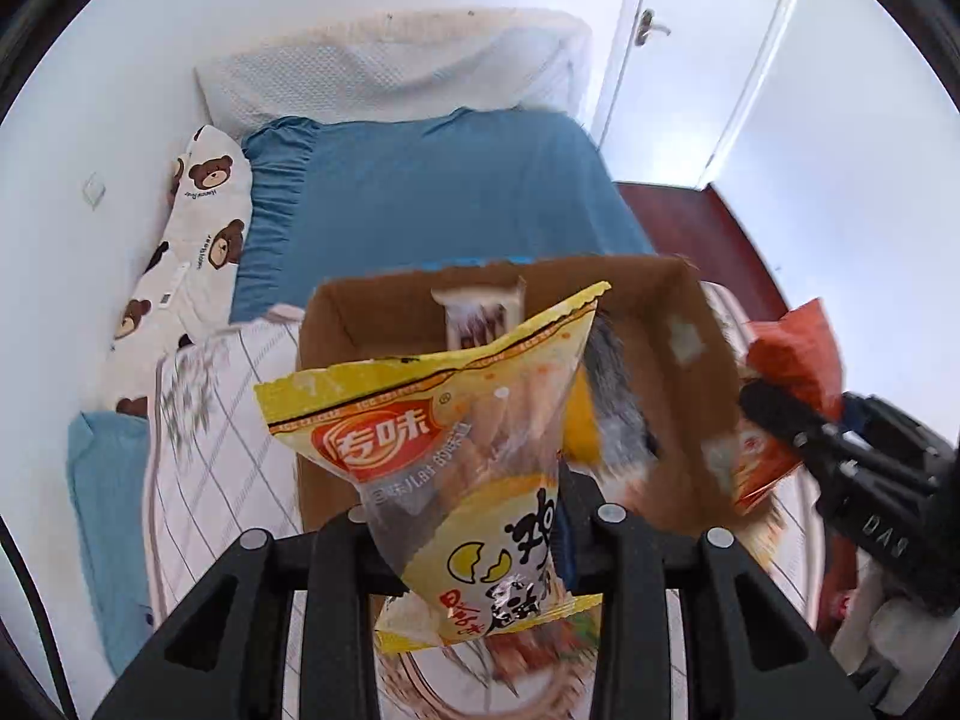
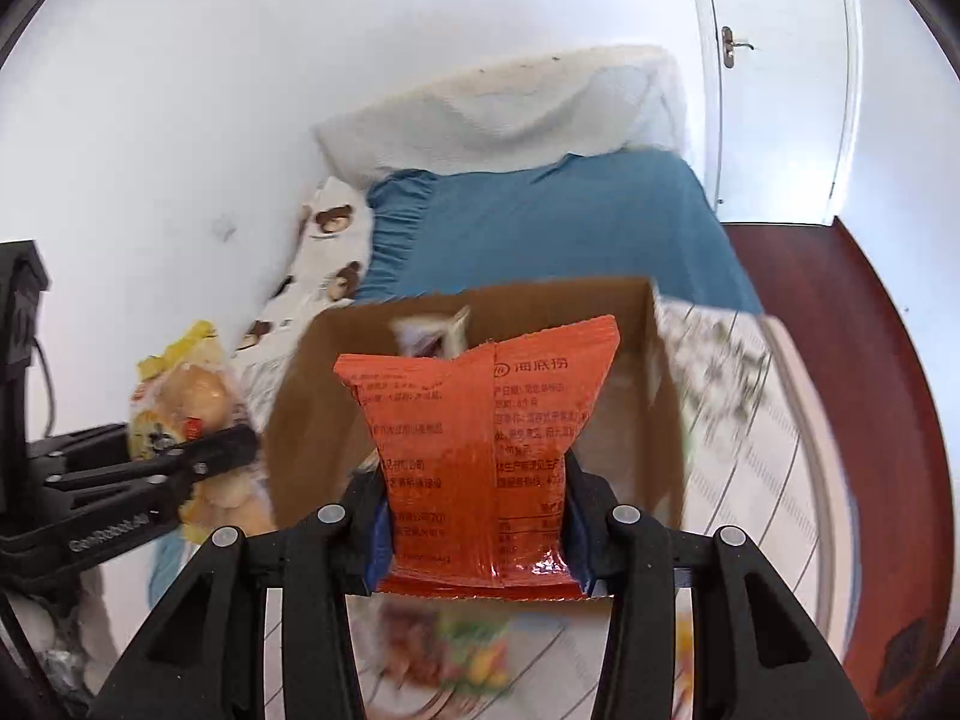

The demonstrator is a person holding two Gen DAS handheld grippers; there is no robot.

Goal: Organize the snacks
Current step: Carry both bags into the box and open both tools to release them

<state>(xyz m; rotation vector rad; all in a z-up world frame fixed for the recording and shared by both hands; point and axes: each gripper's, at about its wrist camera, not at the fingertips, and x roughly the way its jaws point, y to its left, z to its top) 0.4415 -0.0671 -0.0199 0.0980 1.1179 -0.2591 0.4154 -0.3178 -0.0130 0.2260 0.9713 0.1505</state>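
Snacks are in the air on both sides: the left gripper [image 1: 480, 540] is clamped on the lower part of a yellow snack bag [image 1: 456, 456], and the right gripper [image 2: 474, 516] pinches an orange snack packet [image 2: 480, 450] across its lower half. Both hang above the bed [image 1: 456, 192], on the near side of an open cardboard box [image 2: 636, 360] that sits on a striped blanket [image 1: 222, 456] near the bed's foot end. One pale packet [image 1: 480, 318] already leans against the box's far wall.

The step in hand looks like carrying both packs over the near rim and dropping them inside. To do it well, each bag should clear the near wall fully before the jaws part, since the floppy tops stand higher than the grip points and could catch the cardboard edge. Releasing one at a time, the yellow bag toward the box's left side and the orange packet toward its right, would keep the two grippers from crowding each other. More snack packs [image 2: 456, 654], blurred, lie on the blanket beneath.
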